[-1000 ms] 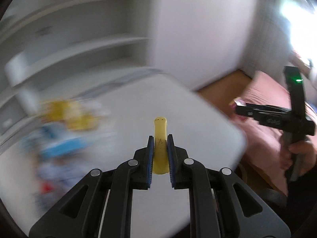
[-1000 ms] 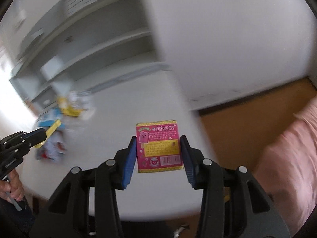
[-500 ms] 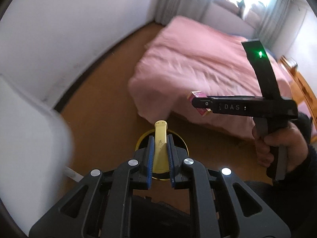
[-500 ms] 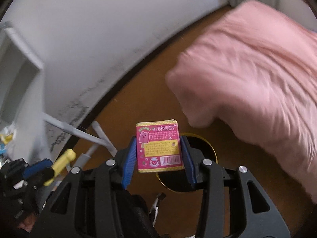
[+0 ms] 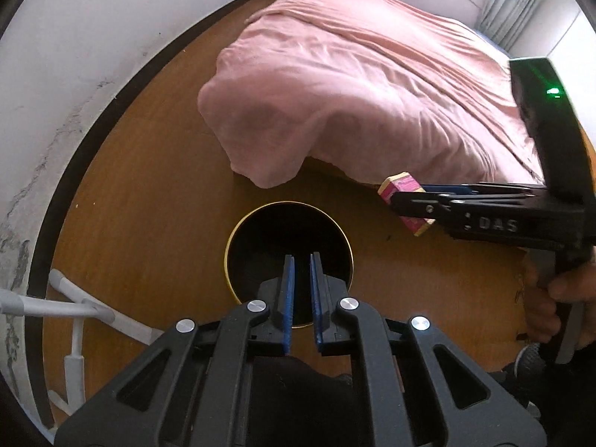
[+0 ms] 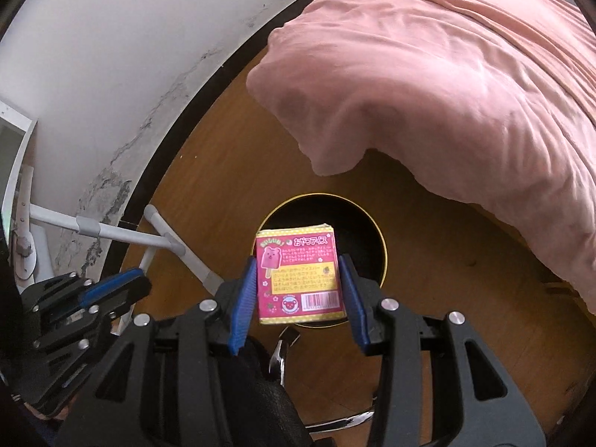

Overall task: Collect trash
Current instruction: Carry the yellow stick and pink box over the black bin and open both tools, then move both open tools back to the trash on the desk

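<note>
A round black bin with a gold rim point(image 5: 228, 260) stands on the wooden floor; it also shows in the right wrist view point(image 6: 383, 257). My left gripper point(image 5: 301, 260) hangs over the bin's mouth, its blue pads point(image 5: 288, 279) a narrow gap apart with nothing between them. My right gripper point(image 6: 298, 264) is shut on a pink and yellow snack box point(image 6: 300, 275) and holds it above the bin's near edge. In the left wrist view the right gripper point(image 5: 406, 205) holds the box point(image 5: 402, 184) to the right of the bin.
A bed with a pink cover point(image 5: 372, 85) fills the right and far side, its corner overhanging close behind the bin. White table legs point(image 5: 74, 313) stand at the left by the white wall point(image 5: 74, 37). Brown wooden floor point(image 5: 149, 186) surrounds the bin.
Both grippers swung from the table to the floor bin. The yellow piece held in my left gripper is gone and its jaws have parted slightly. The right gripper still holds the box.
</note>
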`<state>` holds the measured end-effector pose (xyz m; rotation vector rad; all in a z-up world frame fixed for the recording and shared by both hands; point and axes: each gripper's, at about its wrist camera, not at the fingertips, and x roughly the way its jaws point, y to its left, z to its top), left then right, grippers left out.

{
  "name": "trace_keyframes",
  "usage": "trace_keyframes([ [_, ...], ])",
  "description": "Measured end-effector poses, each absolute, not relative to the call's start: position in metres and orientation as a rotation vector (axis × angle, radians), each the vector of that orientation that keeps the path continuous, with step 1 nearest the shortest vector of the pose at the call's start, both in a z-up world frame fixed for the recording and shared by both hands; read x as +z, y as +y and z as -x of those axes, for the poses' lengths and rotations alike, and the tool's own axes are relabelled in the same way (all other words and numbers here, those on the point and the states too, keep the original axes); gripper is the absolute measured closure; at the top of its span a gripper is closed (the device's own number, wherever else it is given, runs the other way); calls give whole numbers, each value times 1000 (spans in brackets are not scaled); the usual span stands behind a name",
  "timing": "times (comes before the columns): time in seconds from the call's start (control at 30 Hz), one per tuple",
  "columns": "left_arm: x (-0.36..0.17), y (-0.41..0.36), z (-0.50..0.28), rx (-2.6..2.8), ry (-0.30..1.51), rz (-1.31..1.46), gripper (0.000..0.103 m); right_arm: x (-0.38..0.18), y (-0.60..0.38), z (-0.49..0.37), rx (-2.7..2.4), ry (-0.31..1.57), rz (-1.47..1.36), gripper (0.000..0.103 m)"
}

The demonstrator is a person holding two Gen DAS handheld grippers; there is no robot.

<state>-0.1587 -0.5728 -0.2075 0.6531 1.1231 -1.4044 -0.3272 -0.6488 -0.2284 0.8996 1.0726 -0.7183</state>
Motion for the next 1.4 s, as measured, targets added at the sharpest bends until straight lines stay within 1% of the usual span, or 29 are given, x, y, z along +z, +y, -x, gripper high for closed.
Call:
trace_keyframes([
  [0.13,-211,-579,160,-1407,1131,-648,95,-234,-651,328,-705,1077,-904,59],
  [0.17,-213,-580,160,-1404,1130,-649,94,-236,-652,328,-701,1079,-910,54],
  [0.2,-214,-581,161,-1401,1134,-653,88,-237,-653,327,-700,1079,-910,47],
  [0.23,-214,-581,160,-1393,1139,-657,81,-237,-654,327,-706,1075,-904,28],
  [0.27,-213,-580,159,-1379,1141,-655,51,-236,-655,327,-710,1071,-899,23],
  [0.3,-213,-580,157,-1375,1135,-646,29,-234,-655,328,-714,1068,-897,23],
  [0.37,-208,-576,156,-1372,1105,-626,29,-234,-658,330,-720,1053,-908,23],
  [0.53,-193,-568,156,-1382,1094,-621,28,-233,-660,327,-728,1047,-903,23],
  [0.63,-174,-557,158,-1387,1064,-608,23,-223,-656,322,-750,1036,-854,23],
  [0.77,-127,-525,156,-1389,969,-565,15,-184,-639,306,-772,979,-722,23],
  [0.87,-90,-493,147,-1364,901,-521,13,-144,-613,281,-729,913,-631,23],
  [0.93,-63,-459,132,-1320,855,-477,12,-119,-591,256,-662,874,-582,23],
  [1.07,-28,-384,90,-1171,802,-402,12,-77,-529,183,-432,829,-489,23],
  [1.1,-20,-352,73,-1097,796,-375,12,-70,-513,165,-372,826,-467,23],
  [1.23,-9,-253,24,-839,798,-317,12,-43,-420,76,-65,827,-361,23],
  [1.4,-4,-114,-10,-522,832,-191,12,-20,-296,1,239,836,-214,23],
])
